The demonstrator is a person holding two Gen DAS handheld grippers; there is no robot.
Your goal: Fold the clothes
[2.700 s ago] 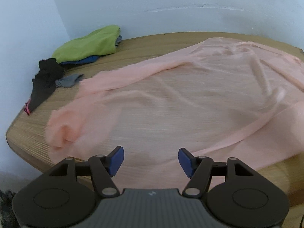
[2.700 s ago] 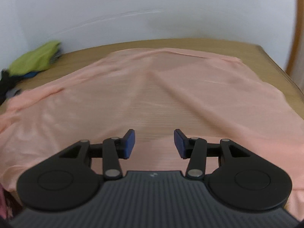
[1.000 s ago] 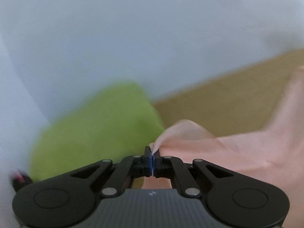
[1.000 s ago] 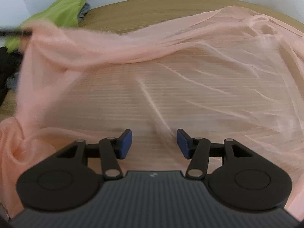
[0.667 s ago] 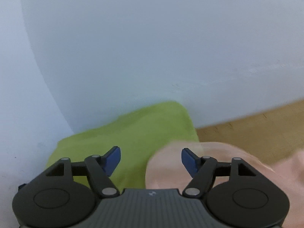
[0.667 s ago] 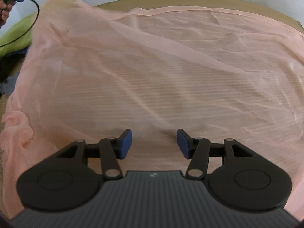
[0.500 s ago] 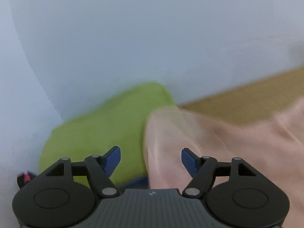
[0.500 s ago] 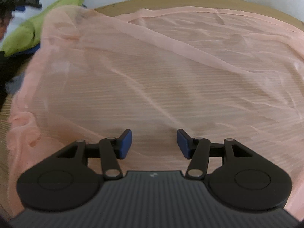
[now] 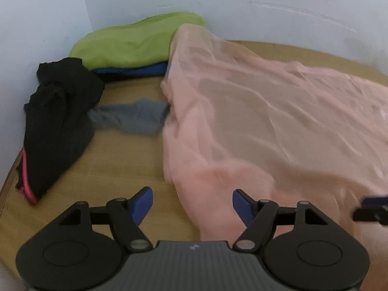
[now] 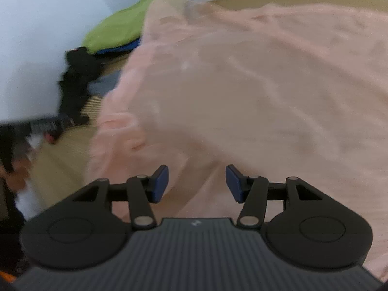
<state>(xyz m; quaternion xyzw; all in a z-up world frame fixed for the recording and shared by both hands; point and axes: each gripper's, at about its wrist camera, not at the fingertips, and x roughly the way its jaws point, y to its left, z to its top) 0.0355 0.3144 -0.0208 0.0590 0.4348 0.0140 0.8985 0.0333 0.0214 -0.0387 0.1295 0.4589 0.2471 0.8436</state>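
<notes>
Clothes lie over a wooden table [image 9: 126, 167] that stands in a white corner. Going left to right in the left wrist view: a black garment [image 9: 58, 126] with a pink edge lies crumpled at the far left, close to the wall. Just to its right a small grey piece [image 9: 132, 118] lies on the bare wood, its right end touching the pink fabric. Behind these, against the wall, a folded green garment [image 9: 131, 46] sits on top of a blue one [image 9: 135, 69]. The sheer pink garment [image 9: 266, 121] fills the middle and right of the table; its left edge is heaped and rumpled, and its far corner is draped against the green pile.

The left gripper [image 9: 192, 203] hovers over the near-left edge of the pink garment. Its jaws have just been opening and now stand wide apart; fabric lies below and between the blue pads, but they do not press on it. At the right border of that view, the blurred tip of the right gripper [image 9: 371, 208] shows above the cloth.

The right wrist view is smeared by motion. The right gripper [image 10: 196, 184] is also released, with its jaws apart above the pink garment and nothing pinched.
</notes>
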